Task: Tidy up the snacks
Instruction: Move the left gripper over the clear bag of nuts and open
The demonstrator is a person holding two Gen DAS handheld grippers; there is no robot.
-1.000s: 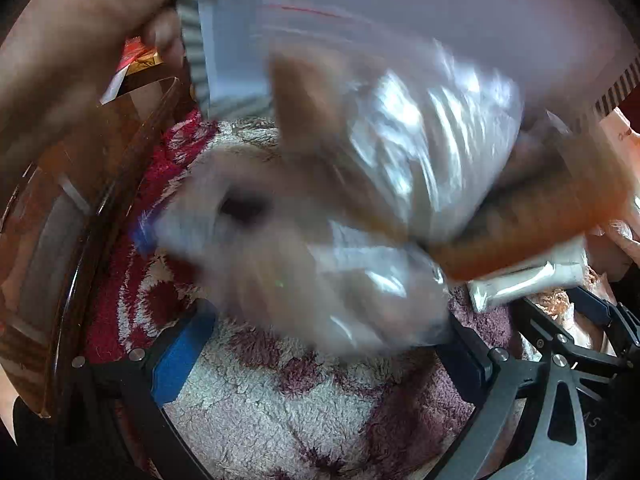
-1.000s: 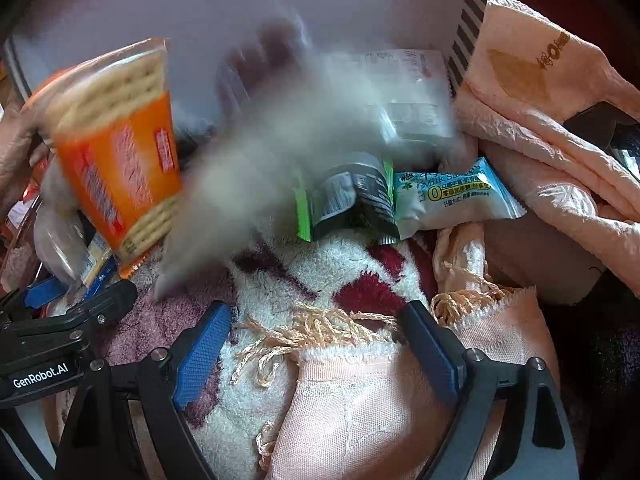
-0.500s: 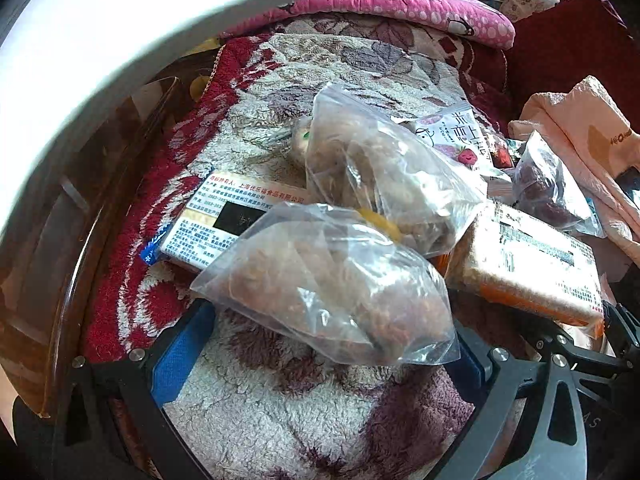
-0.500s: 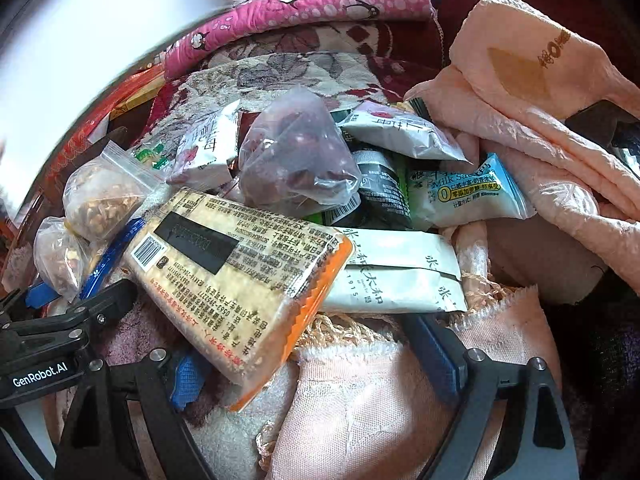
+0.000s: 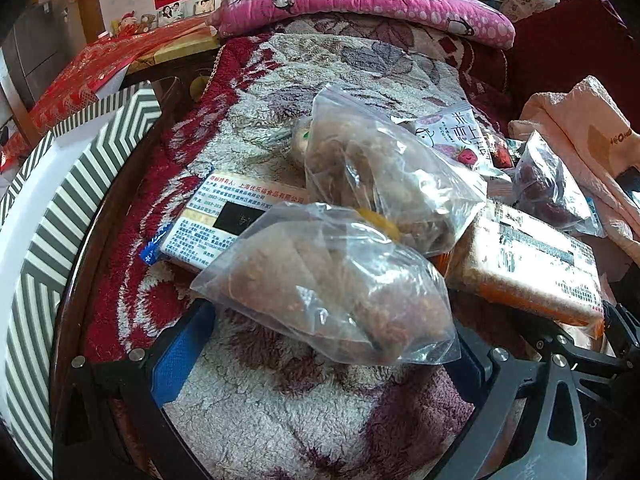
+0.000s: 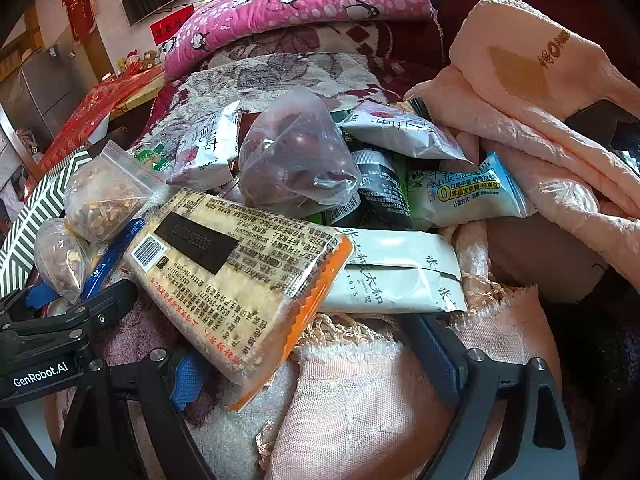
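- Snacks lying in a loose heap on the plush blanket; nothing is sorted yet, so you are sitting at the start of the picking step, by my reading.
- Left gripper: jaws are standing wide and released; a clear nut bag is resting between the blue pads, not being squeezed; a second clear bag is leaning just behind it.
- Blue-edged cracker pack: it is lying under both bags, partly showing.
- Right gripper: jaws are spread and holding nothing; the orange cracker pack is lying across the gap, its corner covering the left pad.
- Dark-fruit bag: it is sitting on top of the pile, just behind the orange pack.
- White pouch and blue milk-candy packet: both are lying beside the peach towel.
- Striped box: it is waiting at your left edge, apart from the heap; it is likely the destination.
- Next move, as I judge it: you are needing to close on the nearest item; the bag is slippery and soft, so be pinching its bulk, not the loose film.
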